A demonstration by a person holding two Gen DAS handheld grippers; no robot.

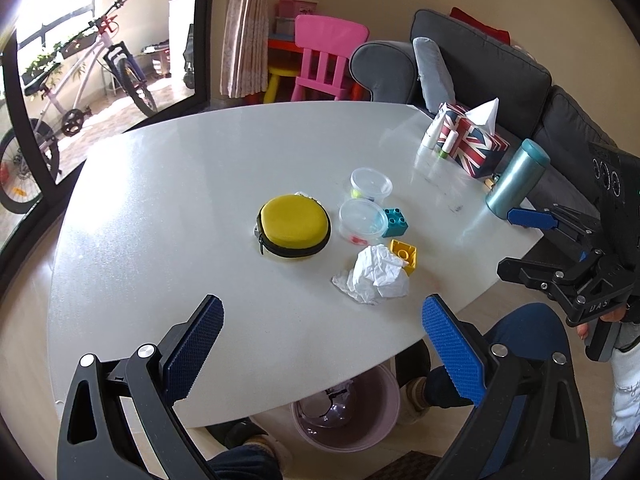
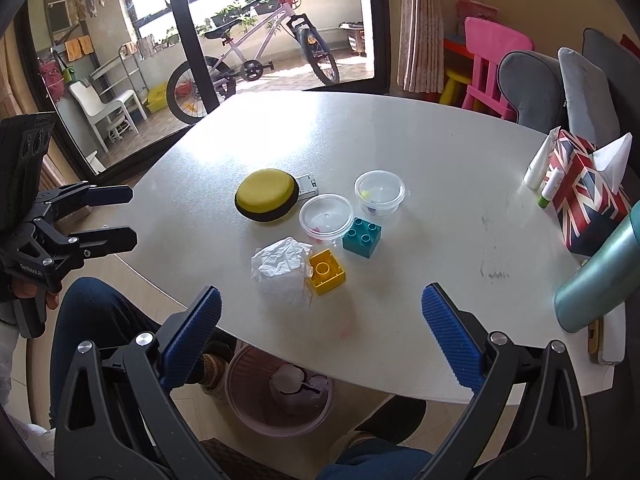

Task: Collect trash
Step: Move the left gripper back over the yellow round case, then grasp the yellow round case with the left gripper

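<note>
White table (image 1: 200, 184) w/ crumpled tissue (image 1: 376, 274); left gripper (image 1: 322, 338) & right gripper (image 2: 320, 330) above edge, fingers spread.

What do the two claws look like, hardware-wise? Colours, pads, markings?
Both match: the left claw and right claw have black plastic linkage frames with silver pivot screws and two fingers faced with blue ribbed pads. Embossed lettering sits on the right claw's body, seen from the left wrist view. No cables are visible. The person wears dark blue trousers.
</note>
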